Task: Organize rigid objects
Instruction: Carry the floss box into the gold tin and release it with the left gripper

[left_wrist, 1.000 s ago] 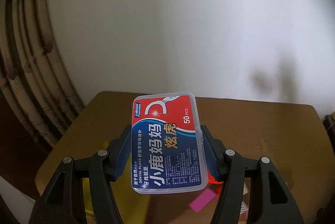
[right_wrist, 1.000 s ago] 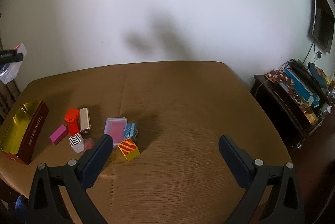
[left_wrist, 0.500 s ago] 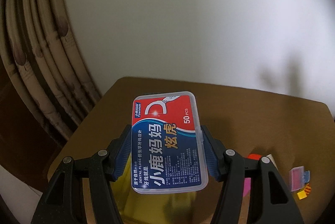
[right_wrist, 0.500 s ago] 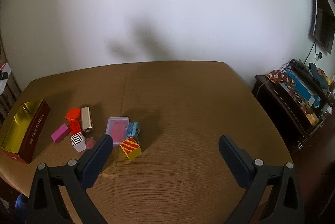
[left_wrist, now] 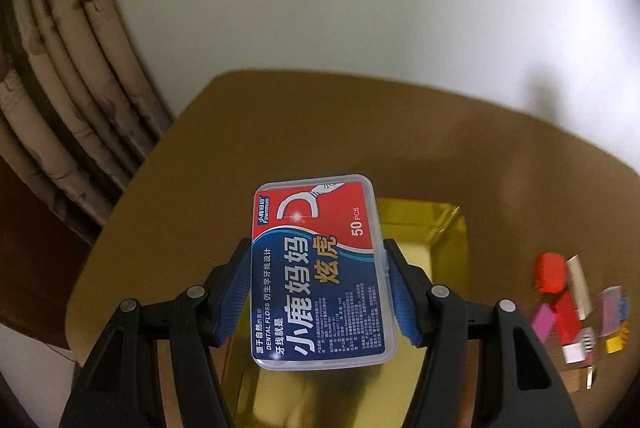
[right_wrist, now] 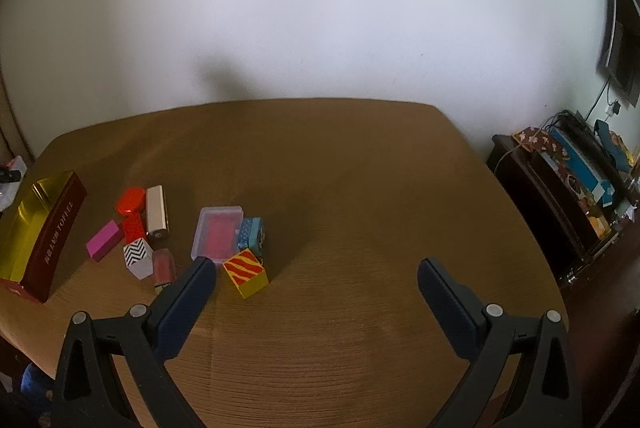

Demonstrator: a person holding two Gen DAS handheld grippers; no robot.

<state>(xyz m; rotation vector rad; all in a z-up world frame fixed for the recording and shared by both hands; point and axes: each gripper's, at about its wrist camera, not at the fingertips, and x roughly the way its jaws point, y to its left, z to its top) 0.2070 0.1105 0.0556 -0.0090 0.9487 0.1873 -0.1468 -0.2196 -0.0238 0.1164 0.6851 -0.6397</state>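
Left wrist view shows us the dental floss box (left_wrist: 320,276), a clear plastic case with a red and blue label, pinched on its two long sides between the blue pads of our left tongs (left_wrist: 319,292). We hold it in the air, tilted, above the gold-lined tray (left_wrist: 444,240) that sits on the brown worktop (left_wrist: 280,132). To the right of the tray on the worktop lies a cluster of small things, blurred in this view. Right wrist view gives us that cluster more sharply: a red block (right_wrist: 130,201) touching a gold-coloured bar (right_wrist: 156,213), a pink block (right_wrist: 105,240) just beside them, a white block with black zigzags (right_wrist: 138,257), a clear case with a pink inside (right_wrist: 218,233), a blue patterned block (right_wrist: 253,234) against it, and a yellow block with red stripes (right_wrist: 245,272) nearest us. The tray's dark red outer wall (right_wrist: 56,236) stands at the left edge of the worktop. Our right tongs (right_wrist: 316,282) are spread wide with nothing between them, hovering above the bare worktop well apart from the tray. A curtain (left_wrist: 52,80) hangs behind the worktop's far left corner.
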